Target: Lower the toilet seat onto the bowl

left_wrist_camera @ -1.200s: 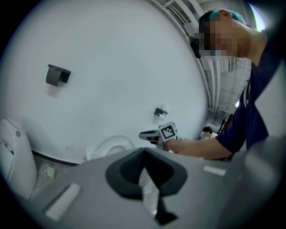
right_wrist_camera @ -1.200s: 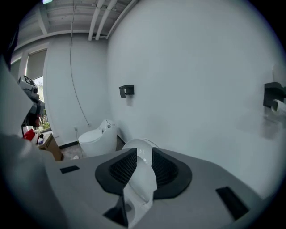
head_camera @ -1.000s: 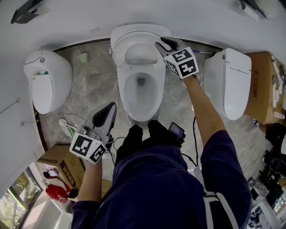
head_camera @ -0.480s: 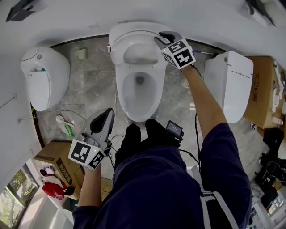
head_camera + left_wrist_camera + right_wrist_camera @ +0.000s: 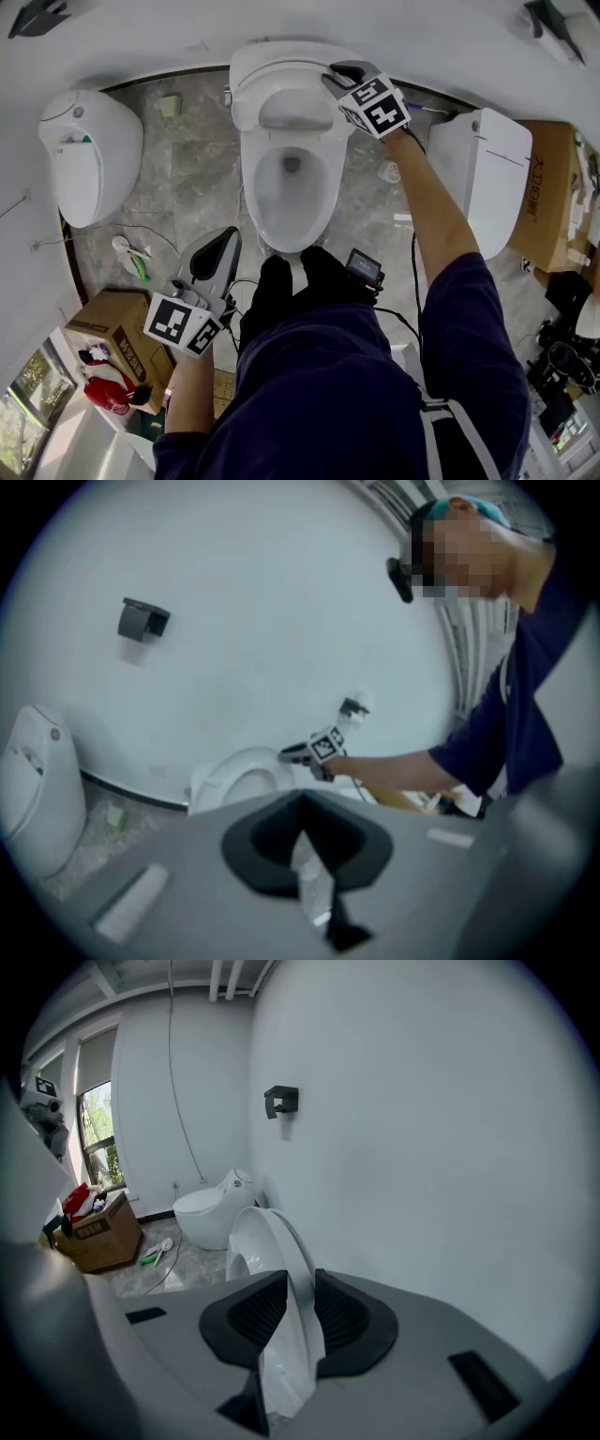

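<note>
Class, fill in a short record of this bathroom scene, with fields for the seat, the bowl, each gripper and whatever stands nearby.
toilet seat: raised, not yet down on the bowl
bowl: open, in front of the person's feet
right gripper: jaws clamped on the seat's edge
left gripper: held low beside the bowl, jaws together, holding nothing
nearby: left toilet, right toilet, cardboard box
</note>
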Tool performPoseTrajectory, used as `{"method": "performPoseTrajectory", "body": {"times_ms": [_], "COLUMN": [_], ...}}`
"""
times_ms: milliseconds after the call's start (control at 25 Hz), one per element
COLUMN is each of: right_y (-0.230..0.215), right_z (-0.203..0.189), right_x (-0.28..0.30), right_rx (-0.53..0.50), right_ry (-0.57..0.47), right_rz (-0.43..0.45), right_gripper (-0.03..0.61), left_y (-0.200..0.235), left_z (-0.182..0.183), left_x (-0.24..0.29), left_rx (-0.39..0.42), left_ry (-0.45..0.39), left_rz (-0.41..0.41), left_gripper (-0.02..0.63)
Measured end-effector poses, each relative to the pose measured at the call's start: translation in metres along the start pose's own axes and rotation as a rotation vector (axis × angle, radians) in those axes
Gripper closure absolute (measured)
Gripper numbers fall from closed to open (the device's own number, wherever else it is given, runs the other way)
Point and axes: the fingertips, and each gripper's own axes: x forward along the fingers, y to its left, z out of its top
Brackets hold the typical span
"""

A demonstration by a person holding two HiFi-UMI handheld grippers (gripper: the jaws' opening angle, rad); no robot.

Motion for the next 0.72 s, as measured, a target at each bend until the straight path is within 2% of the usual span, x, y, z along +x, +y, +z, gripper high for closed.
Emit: {"method": "performPoseTrajectory", "body": {"times_ms": [720], "right_y": [0.039], "right_z": [-0.008], "right_x": [-0.029], "right_rx": [-0.001], "right_ry": [-0.019], "right_rz": [-0.046], "right_gripper": [0.499], "left_y": [-0.014], "left_z": [-0.013], "left_x": [-0.021], "left_rx": [0.023], "left_ry": [-0.012], "left_rz": [-0.063], "left_gripper": [0.617]}}
